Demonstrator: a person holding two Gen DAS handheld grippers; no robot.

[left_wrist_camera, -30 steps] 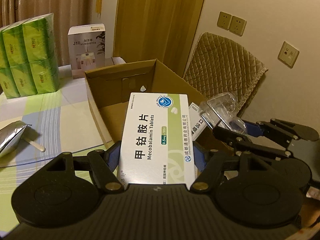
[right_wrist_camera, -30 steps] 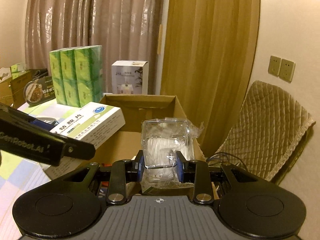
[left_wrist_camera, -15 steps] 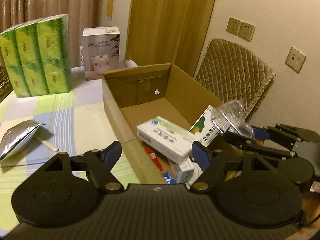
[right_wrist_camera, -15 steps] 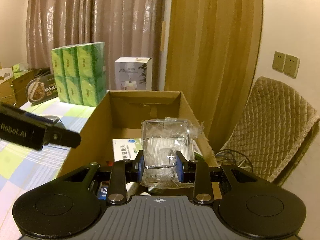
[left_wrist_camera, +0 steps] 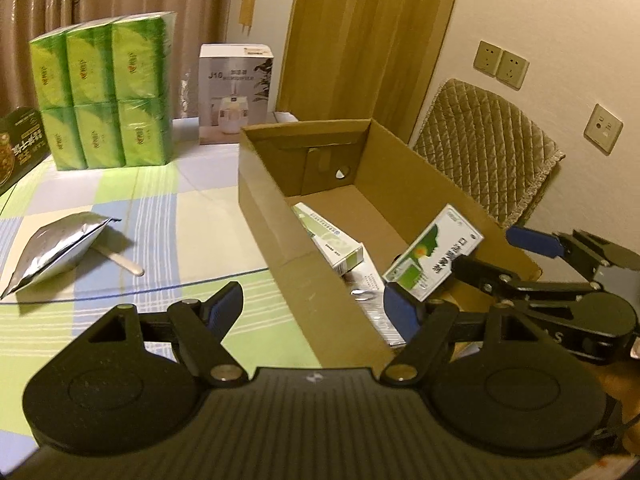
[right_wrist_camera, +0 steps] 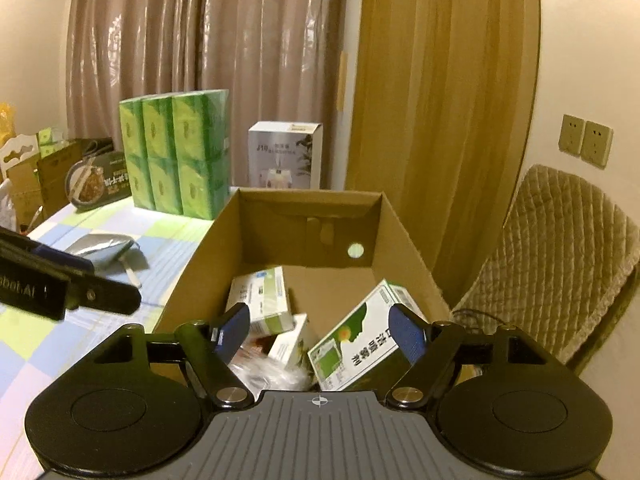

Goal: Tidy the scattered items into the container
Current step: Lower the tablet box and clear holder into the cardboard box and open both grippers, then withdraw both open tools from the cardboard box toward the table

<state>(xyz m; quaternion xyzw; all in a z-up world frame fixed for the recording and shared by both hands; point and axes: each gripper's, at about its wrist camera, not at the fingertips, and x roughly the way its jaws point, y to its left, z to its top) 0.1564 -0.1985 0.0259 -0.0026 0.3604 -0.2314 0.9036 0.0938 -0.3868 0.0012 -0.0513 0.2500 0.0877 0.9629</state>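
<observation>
An open cardboard box [left_wrist_camera: 264, 200] [right_wrist_camera: 404, 236] stands on the table's right side. Inside lie a white-green tablet box [left_wrist_camera: 328, 232] [right_wrist_camera: 260, 296], a tilted green-white medicine box [left_wrist_camera: 432, 256] [right_wrist_camera: 360, 340], a smaller carton [right_wrist_camera: 290, 346] and a clear plastic pack [right_wrist_camera: 272, 376] at the near end. My left gripper [left_wrist_camera: 314, 308] is open and empty above the box's near left wall. Over the box's near end, my right gripper [right_wrist_camera: 318, 330] [left_wrist_camera: 496, 258] is open with nothing between its fingers. A silver foil pouch [left_wrist_camera: 56, 248] [right_wrist_camera: 102, 244] and a wooden stick [left_wrist_camera: 120, 262] lie on the checked tablecloth.
Green tissue packs [left_wrist_camera: 104, 96] [right_wrist_camera: 176, 156] and a white humidifier box [left_wrist_camera: 236, 92] [right_wrist_camera: 284, 154] stand at the table's back. A dark food box [left_wrist_camera: 18, 144] [right_wrist_camera: 100, 180] is at the far left. A quilted chair [left_wrist_camera: 484, 160] [right_wrist_camera: 560, 256] stands right of the box by the wall.
My left gripper opened and dropped the tablet box into the cardboard box, then drew back left. My right gripper opened and the clear plastic pack fell into the box.
</observation>
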